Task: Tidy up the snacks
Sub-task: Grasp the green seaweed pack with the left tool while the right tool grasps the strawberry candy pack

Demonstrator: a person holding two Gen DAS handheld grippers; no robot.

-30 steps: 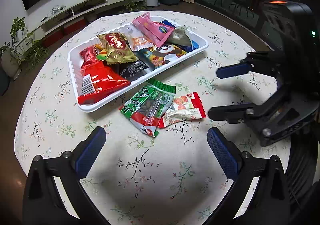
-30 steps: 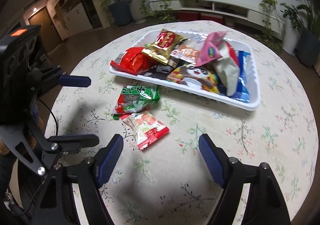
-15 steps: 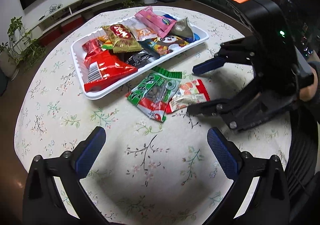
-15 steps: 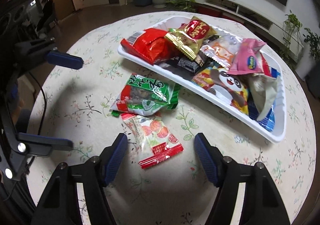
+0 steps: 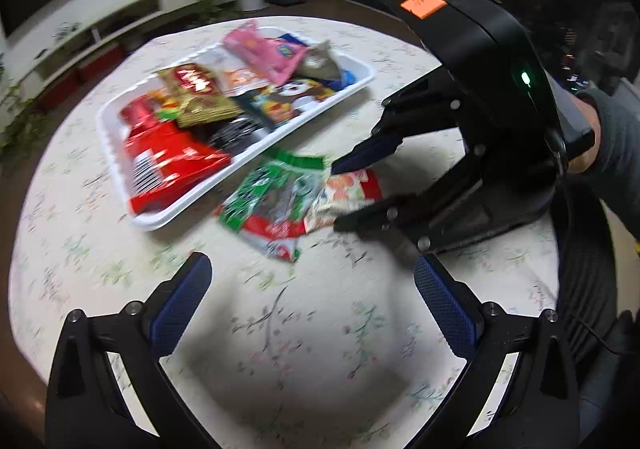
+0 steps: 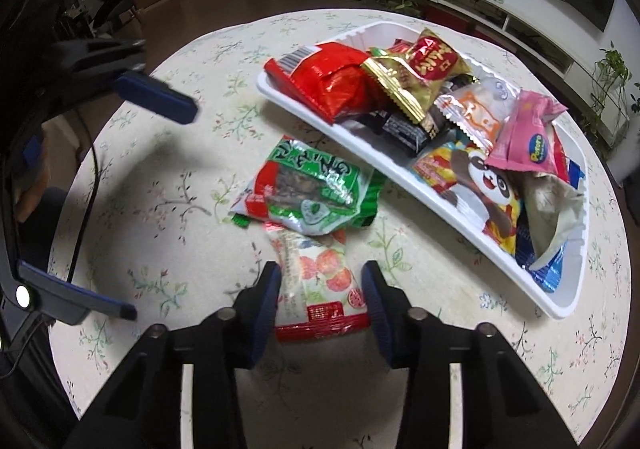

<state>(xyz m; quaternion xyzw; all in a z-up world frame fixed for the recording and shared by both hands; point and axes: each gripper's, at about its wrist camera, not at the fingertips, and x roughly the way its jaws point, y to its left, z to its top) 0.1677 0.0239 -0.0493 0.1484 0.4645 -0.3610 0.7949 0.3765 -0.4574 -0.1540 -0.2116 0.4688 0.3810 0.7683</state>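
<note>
Step in hand: closing on the strawberry packet (image 6: 316,281) — one of two snacks left on the bench (image 6: 168,185) outside the white tray (image 6: 558,309).
Right gripper (image 6: 320,291): jaws have just been closing, now straddling the packet's near end; pads (image 6: 266,299) at its edges, firm squeeze not yet evident.
Left gripper (image 5: 312,309): jaws wide open, holding nothing, hanging over bare cloth — likely kept clear of the pick.
Packet place: flat on the bench, far end tucked just under the green packet (image 6: 308,189), near the tray's long side.
Packet axis: long axis along the right gripper's pointing line, red sealed end nearest its camera — hence a grip across the narrow width.
Tray: already heaped with snacks, long side running slantwise beside both loose packets.
</note>
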